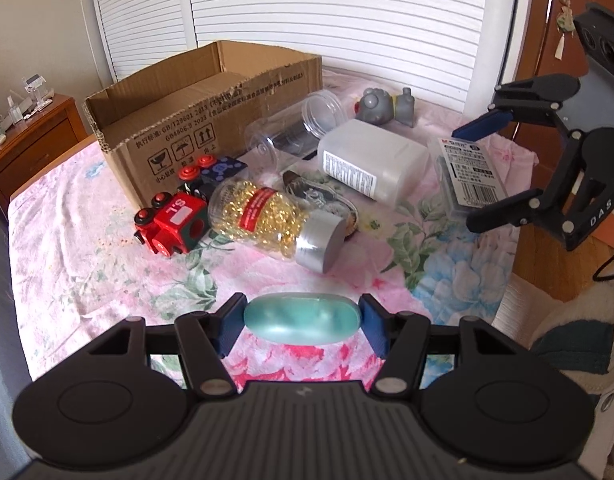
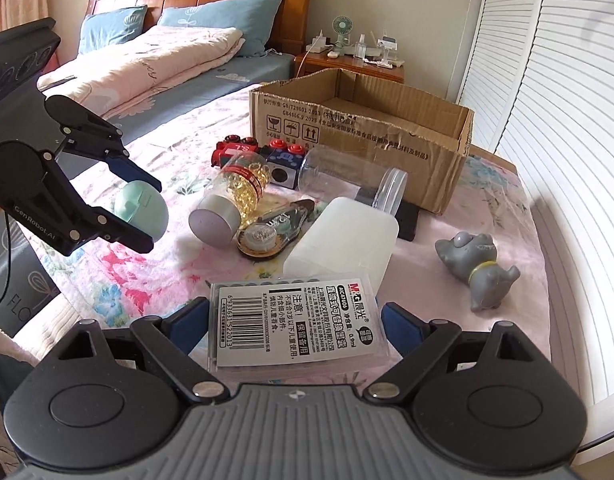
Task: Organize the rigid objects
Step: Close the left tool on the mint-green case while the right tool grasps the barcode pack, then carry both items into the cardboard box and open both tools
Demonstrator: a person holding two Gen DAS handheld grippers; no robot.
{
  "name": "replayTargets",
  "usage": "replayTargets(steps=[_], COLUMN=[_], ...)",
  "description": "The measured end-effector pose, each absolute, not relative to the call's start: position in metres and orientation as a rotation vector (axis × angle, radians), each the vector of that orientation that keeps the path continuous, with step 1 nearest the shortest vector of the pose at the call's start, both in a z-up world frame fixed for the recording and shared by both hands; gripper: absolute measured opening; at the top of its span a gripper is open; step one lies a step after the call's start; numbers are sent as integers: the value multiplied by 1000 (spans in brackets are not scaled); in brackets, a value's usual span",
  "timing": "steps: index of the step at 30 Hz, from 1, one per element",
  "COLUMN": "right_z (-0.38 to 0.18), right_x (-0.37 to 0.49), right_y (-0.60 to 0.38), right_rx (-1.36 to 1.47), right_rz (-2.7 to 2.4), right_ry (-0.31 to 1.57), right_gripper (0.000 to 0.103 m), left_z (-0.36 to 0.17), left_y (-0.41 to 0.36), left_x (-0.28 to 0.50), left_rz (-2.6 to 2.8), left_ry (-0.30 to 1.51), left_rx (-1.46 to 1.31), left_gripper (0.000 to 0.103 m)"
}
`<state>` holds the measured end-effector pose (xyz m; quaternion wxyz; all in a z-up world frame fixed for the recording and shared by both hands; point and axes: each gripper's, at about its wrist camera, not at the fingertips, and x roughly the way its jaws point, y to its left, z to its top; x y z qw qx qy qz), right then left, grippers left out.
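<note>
A: Cardboard box [image 1: 195, 120] sits at the back of the table [image 1: 87, 264]. Toy train [image 1: 171, 224] lies just before the box's near corner.

B: Capsule bottle [image 1: 275, 224] lies on its side, right of the train and touching it. Tape dispenser [image 1: 327, 200] is right behind the bottle.

A: Clear jar [image 1: 291, 128] lies on its side behind them, beside the box. White container [image 1: 371, 160] lies right of the jar and before the elephant figure [image 1: 387, 108].

B: Refill case [image 2: 295, 320] lies nearest in the right wrist view, between the right gripper's [image 2: 295, 320] fingers. The oval case [image 1: 303, 320] sits in the left gripper [image 1: 303, 320], above the table's near edge.
</note>
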<state>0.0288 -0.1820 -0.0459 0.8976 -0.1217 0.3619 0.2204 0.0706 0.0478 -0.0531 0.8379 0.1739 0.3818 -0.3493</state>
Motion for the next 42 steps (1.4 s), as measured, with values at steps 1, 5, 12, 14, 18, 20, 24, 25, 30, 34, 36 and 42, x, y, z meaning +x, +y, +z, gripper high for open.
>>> replayTargets(steps=[1, 5, 12, 14, 18, 20, 24, 25, 30, 34, 36, 42], right_z=[-43, -30, -2, 7, 22, 26, 26, 25, 16, 10, 9, 9], right_x=[29, 36, 72, 86, 120, 139, 168, 173, 191, 200, 204, 208], right_y=[-183, -183, -187, -188, -194, -196, -198, -198, -199, -203, -204, -204], right_rx=[-247, -262, -299, -302, -293, -283, -267, -266, -266, -254, -249, -261], right_rz=[460, 469, 478, 477, 473, 469, 470, 473, 472, 454, 451, 440], right_ry=[745, 718, 641, 614, 574, 566, 573, 580, 600, 618, 625, 638], right_gripper=[94, 94, 94, 94, 94, 94, 94, 94, 94, 94, 94, 94], left_z=[-50, -37, 1, 12, 30, 34, 30, 27, 7, -5, -10, -7], left_y=[48, 46, 36, 32, 24, 19, 9, 6, -1, -1, 2, 13], left_x=[72, 79, 117, 133, 181, 206, 254, 265, 316, 339, 345, 326], left_rz=[-737, -734, -731, -723, -697, -679, -639, -634, -581, -523, -502, -495], left_ry=[806, 789, 732, 709, 688, 686, 709, 720, 767, 759, 764, 750], left_rx=[369, 384, 396, 402, 391, 383, 379, 379, 370, 339, 325, 308], left_gripper=[60, 60, 60, 60, 60, 60, 60, 60, 60, 68, 86, 92])
